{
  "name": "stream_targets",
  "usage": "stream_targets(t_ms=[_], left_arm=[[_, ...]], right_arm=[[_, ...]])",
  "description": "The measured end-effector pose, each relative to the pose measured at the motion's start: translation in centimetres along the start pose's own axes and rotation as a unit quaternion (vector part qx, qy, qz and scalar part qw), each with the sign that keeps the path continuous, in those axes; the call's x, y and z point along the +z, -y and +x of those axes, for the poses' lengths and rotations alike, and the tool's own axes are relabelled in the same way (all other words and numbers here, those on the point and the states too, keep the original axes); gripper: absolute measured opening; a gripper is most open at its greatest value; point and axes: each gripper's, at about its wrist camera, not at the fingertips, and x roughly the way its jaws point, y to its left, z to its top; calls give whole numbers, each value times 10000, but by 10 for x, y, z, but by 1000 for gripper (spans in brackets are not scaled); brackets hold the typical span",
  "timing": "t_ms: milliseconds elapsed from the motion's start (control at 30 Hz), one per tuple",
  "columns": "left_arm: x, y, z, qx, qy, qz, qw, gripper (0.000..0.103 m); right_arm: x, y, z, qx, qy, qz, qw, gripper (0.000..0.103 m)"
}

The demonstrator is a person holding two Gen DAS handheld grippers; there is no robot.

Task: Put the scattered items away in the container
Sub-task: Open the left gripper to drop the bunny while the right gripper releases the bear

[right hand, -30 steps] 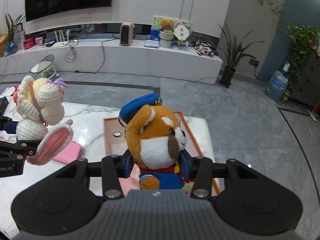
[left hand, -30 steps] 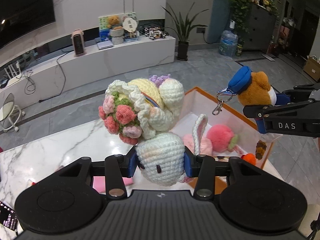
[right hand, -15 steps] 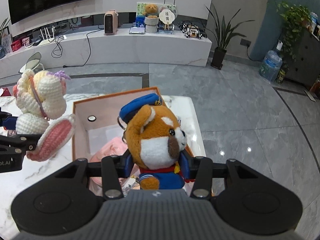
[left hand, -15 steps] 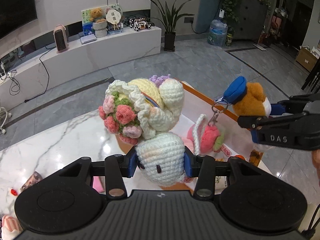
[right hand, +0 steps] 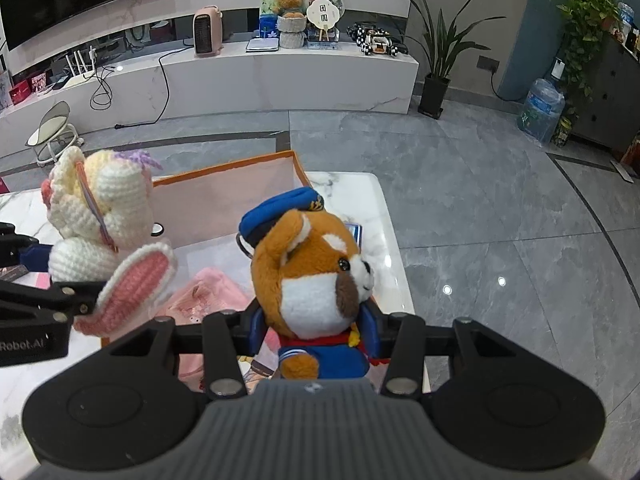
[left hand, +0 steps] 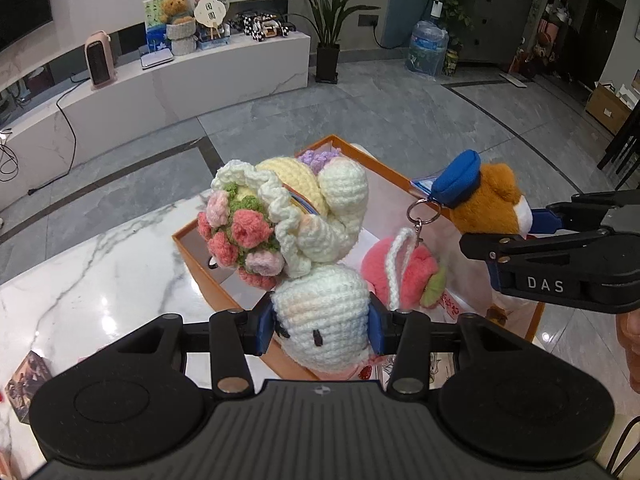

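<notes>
Both hands have come down and forward over the last second, so the orange-rimmed box (left hand: pixel 192 240) now sits directly under both toys instead of ahead of them; release looks close. The left tongs (left hand: pixel 322 320) are clamped on the head of the crocheted bunny (left hand: pixel 304 216), which hangs over the box's left half. The right tongs (right hand: pixel 316 336) are clamped on the body of the sailor fox plush (right hand: pixel 316 268), above the right half. Inside the box lie a pink plush strawberry (left hand: pixel 404 276), something soft and pink, and printed cards. A small card (left hand: pixel 24 372) remains on the tabletop (left hand: pixel 80 272) at near left.
</notes>
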Motion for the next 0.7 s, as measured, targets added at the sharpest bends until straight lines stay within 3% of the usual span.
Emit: stream_targets(t_ms=[567,700], left_arm=[[-1,-4,29,-59,-215,-122,9997,53],[0,-5,32,-121,-285,-116,9995,58]], right_arm=[[2,-6,34,63,-196,-86,9998,50],[3,-6,36,26,-220,-72,9997,55]])
